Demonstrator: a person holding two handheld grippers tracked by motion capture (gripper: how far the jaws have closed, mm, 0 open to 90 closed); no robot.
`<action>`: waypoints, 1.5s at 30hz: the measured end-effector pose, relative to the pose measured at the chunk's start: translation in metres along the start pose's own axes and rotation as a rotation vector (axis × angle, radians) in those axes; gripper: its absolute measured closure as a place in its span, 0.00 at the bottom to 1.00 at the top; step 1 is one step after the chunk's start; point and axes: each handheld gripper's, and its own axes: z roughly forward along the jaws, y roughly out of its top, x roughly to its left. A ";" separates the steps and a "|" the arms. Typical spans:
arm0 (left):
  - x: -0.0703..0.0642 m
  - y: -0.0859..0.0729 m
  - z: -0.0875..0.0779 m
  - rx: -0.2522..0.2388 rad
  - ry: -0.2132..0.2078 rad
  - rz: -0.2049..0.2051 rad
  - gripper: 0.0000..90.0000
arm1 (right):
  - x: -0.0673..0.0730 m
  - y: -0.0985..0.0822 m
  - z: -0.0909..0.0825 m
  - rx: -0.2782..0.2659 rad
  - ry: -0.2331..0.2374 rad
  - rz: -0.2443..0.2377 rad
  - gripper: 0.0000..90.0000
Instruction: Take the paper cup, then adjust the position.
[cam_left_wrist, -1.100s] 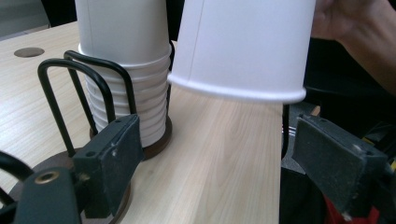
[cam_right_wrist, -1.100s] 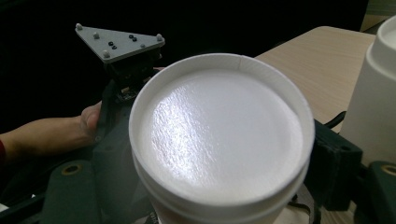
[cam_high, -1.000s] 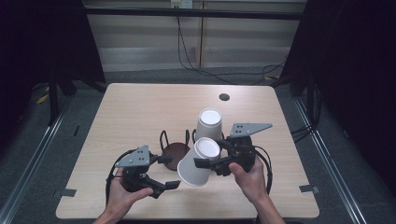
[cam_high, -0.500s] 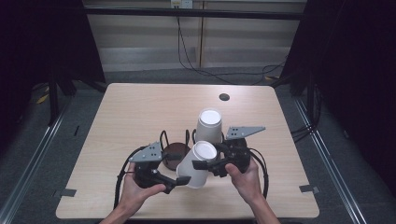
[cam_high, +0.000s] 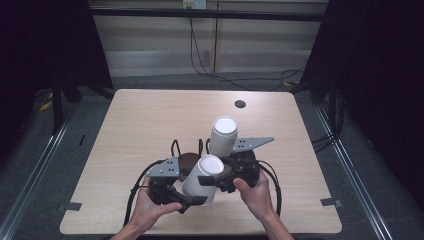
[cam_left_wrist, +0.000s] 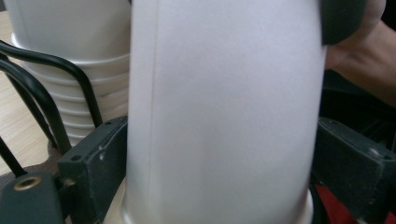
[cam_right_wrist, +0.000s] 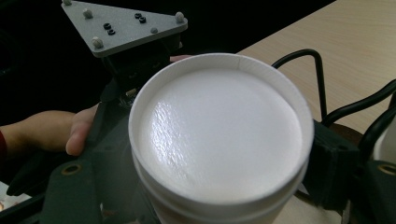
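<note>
1. White paper cups (cam_high: 200, 180), a nested pair lying tilted with their closed bottoms up, hang just above the near middle of the counter (cam_high: 140, 120), between the two grippers.
2. Left gripper (cam_high: 192, 199) reaches under the cups' wide rim end; in the left gripper view its fingers (cam_left_wrist: 95, 163) flank the cup wall (cam_left_wrist: 224, 112). They have just been opening and I cannot tell whether they touch it.
3. Right gripper (cam_high: 215, 177) has its fingers (cam_right_wrist: 334, 158) closed around the upper cup near its bottom end (cam_right_wrist: 219, 135), holding it.
4. Second stack of white cups (cam_high: 223, 136) stands upside down just behind, in a black wire holder (cam_high: 175, 148) on a round brown base (cam_high: 188, 161).
</note>
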 end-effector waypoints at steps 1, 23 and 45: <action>0.000 0.000 0.002 0.004 -0.002 -0.003 0.11 | 0.000 0.000 0.001 0.001 0.000 -0.002 0.28; -0.005 0.000 0.012 0.074 0.026 -0.018 0.19 | -0.002 -0.003 0.000 -0.010 0.015 0.030 0.25; -0.001 0.001 -0.003 0.194 0.025 -0.029 0.20 | -0.004 -0.009 -0.016 -0.007 -0.038 -0.024 0.15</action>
